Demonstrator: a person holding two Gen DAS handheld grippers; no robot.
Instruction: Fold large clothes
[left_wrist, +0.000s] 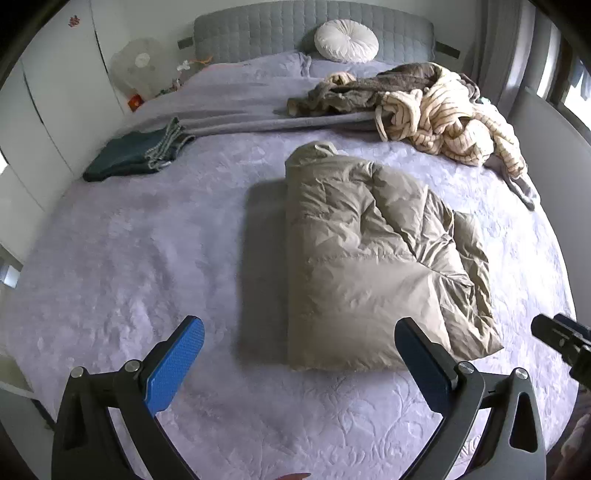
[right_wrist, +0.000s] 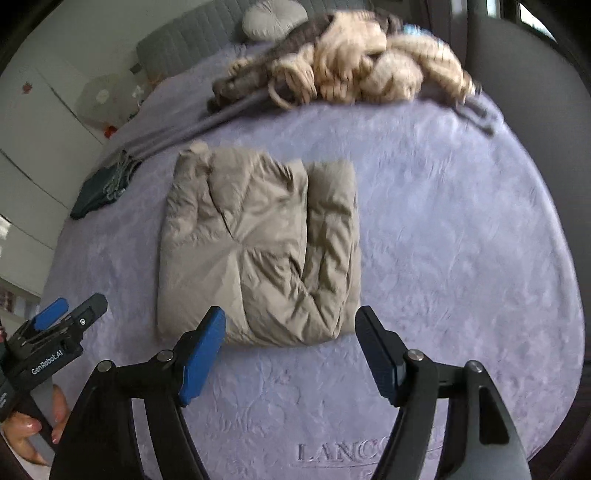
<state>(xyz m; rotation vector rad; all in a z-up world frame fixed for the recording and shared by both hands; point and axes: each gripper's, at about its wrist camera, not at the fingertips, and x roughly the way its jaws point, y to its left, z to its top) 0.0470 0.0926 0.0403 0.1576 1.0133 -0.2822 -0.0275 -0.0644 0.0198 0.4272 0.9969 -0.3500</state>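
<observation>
"LANCO…" is embossed on the lilac bedspread (right_wrist: 461, 221); the left gripper (right_wrist: 70, 314) reads "GenRobot.AI". One folded beige puffer jacket (left_wrist: 369, 258) lies mid-bed. Beyond it: one heap of striped and brown clothes (left_wrist: 424, 110), one folded dark garment (left_wrist: 133, 155), one round white cushion (left_wrist: 346, 40). Left gripper and right gripper (right_wrist: 290, 350): fingers apart, holding nothing.

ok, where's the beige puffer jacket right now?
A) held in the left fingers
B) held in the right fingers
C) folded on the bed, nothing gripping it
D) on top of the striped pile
C: the beige puffer jacket lies folded on the bed, with both the left gripper and right gripper open and empty in front of it.
</observation>
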